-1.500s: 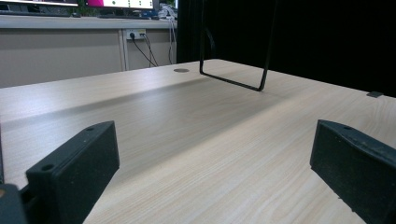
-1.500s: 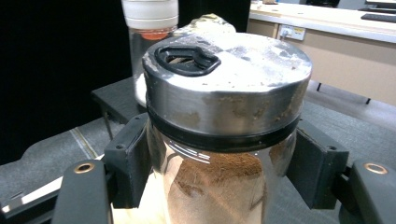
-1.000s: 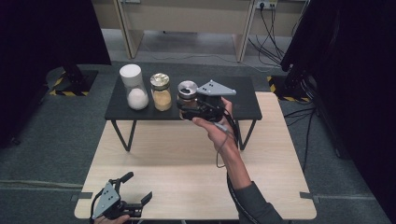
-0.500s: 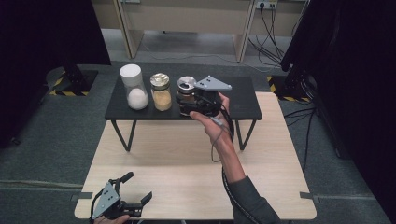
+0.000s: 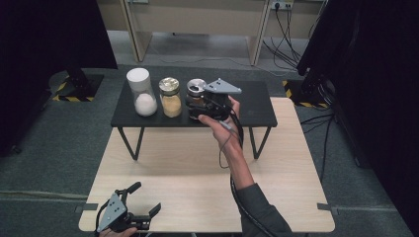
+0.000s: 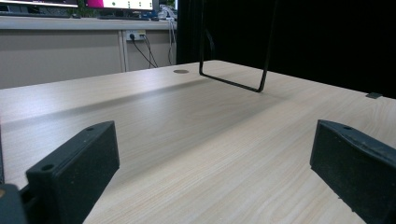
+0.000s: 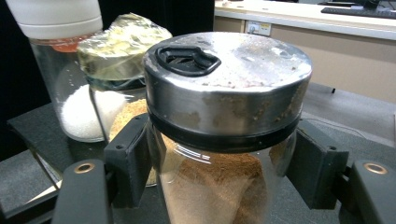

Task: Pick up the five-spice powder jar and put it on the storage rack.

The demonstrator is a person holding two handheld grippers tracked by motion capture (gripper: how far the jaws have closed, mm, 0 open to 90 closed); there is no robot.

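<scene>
- A pale wooden bench (image 5: 197, 168) stands on a grey carpeted floor (image 5: 59, 148).
- On its far half stands a small black shelf (image 5: 252, 101) on thin black wire legs.
- Three jars stand in a row on the shelf's left part, close together: a white-lidded jar (image 5: 140, 92) of white grains at the left, a gold-lidded jar (image 5: 170, 97) of yellow-brown powder in the middle, a steel-lidded jar (image 5: 196, 89) of brown powder at the right.
- The left gripper (image 5: 129, 213) rests at the bench's near left edge, jaws apart.

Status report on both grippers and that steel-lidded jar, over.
Right gripper shut on steel-lidded jar. Left gripper open, on wooden table. Gold-lidded jar close beside.
</scene>
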